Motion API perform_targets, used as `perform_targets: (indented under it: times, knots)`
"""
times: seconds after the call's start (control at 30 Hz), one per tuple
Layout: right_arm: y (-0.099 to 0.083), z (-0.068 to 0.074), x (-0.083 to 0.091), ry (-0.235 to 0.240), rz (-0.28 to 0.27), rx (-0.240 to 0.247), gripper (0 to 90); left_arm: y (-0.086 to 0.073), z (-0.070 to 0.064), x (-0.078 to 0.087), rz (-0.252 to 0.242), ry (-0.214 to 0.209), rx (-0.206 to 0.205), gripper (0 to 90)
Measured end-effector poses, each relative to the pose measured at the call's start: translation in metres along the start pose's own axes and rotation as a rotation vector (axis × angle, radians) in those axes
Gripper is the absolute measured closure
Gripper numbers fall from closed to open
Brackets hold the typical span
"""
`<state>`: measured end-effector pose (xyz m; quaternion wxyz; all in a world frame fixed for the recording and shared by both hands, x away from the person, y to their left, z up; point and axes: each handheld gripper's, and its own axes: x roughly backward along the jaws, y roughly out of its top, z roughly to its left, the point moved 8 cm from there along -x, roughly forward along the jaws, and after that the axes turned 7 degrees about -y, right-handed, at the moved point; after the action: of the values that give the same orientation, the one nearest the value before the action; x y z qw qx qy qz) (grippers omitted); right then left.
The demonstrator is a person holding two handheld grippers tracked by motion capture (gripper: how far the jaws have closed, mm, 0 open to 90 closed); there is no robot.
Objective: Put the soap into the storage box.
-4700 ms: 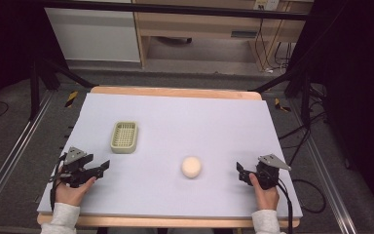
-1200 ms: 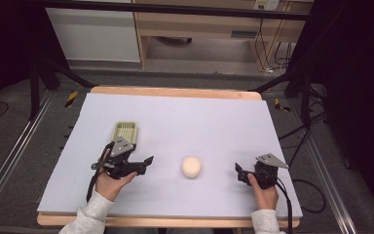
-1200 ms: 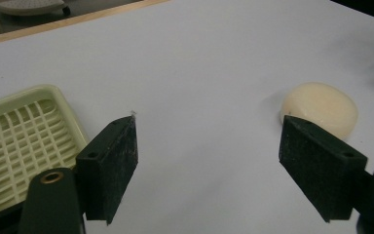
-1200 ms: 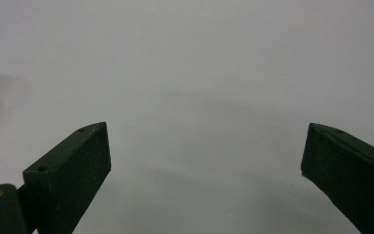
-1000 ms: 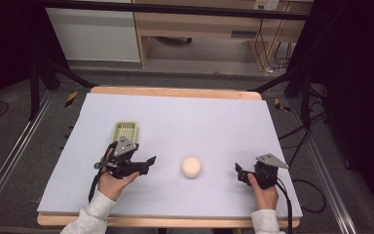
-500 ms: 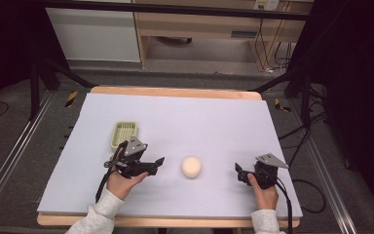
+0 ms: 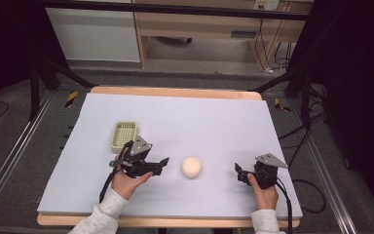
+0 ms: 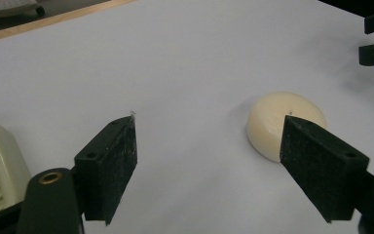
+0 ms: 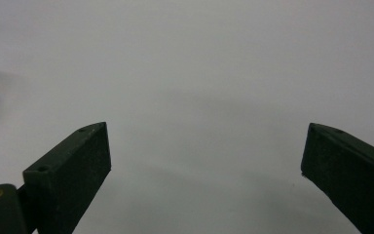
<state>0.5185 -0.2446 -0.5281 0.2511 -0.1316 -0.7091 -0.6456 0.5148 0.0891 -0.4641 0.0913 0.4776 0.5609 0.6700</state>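
Dough ball (image 7: 191, 167), pale and round, sits on the white table (image 7: 214, 117) just ahead of the left tool (image 7: 161, 163), whose jaws are spread wide and empty. Behind that hand lies a small basket (image 7: 123, 135). Right tool (image 7: 239, 173) rests apart, jaws released.

I have carried my left gripper (image 7: 163, 162) from the near left corner of the table rightward, past the near side of the basket (image 7: 124, 135); its wide-open jaws now sit just left of the cream ball (image 7: 191, 166).
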Motion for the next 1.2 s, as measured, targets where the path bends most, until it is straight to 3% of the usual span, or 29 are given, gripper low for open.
perform_targets:
  times: [1.2]
  knots:
    - [0.000, -0.001, 0.001, -0.001, -0.005, -0.007, 4.5, 0.005, -0.027, -0.033, 0.034, -0.050, -0.018, 20.5]
